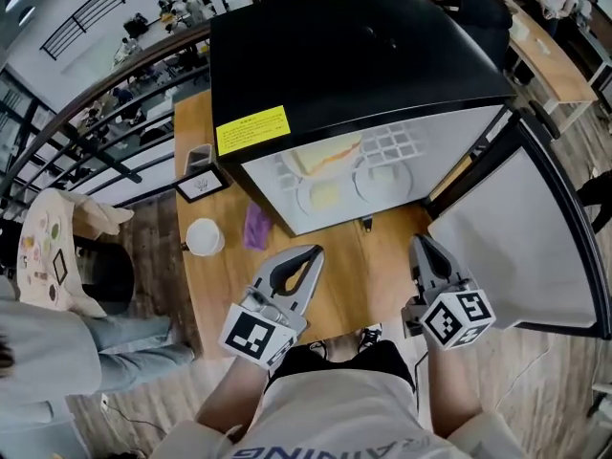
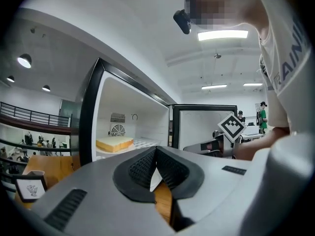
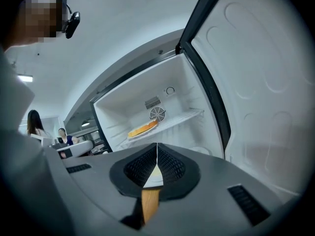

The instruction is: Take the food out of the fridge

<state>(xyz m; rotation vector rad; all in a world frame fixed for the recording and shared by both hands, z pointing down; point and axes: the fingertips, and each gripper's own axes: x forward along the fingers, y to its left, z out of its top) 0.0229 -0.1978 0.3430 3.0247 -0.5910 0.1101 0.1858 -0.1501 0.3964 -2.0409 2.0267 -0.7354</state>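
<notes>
My left claw [image 1: 314,252] is pinched shut with nothing in it. In the left gripper view its tips [image 2: 156,151] meet in front of the open fridge [image 1: 354,55]. My right claw [image 1: 418,244] is closed in the same way, tips together [image 3: 157,149] and empty. Both hang over the wooden worktop [image 1: 354,275] just in front of the fridge, the left one nearer its left edge and the right one by the hinge side. Neither touches anything inside.

The fridge is a small black box standing on the worktop, with a yellow label [image 1: 252,129] on its top. Its door [image 1: 507,247] is swung wide to the right.

The food is inside. A thick slice of bread [image 2: 114,143] lies on the upper wire shelf [image 1: 387,144], towards the left, with a round fan grille [image 3: 157,114] on the back wall behind it. Below the shelf I can see two white plates side by side from the head view. The left plate [image 1: 325,196] carries something pale yellow that I cannot make out. What is on the right plate [image 1: 382,180] I cannot tell either.

Left of the fridge on the worktop stand a white cup [image 1: 204,236], a purple thing [image 1: 256,226] just beside it, and a small framed card [image 1: 203,185] further back.
</notes>
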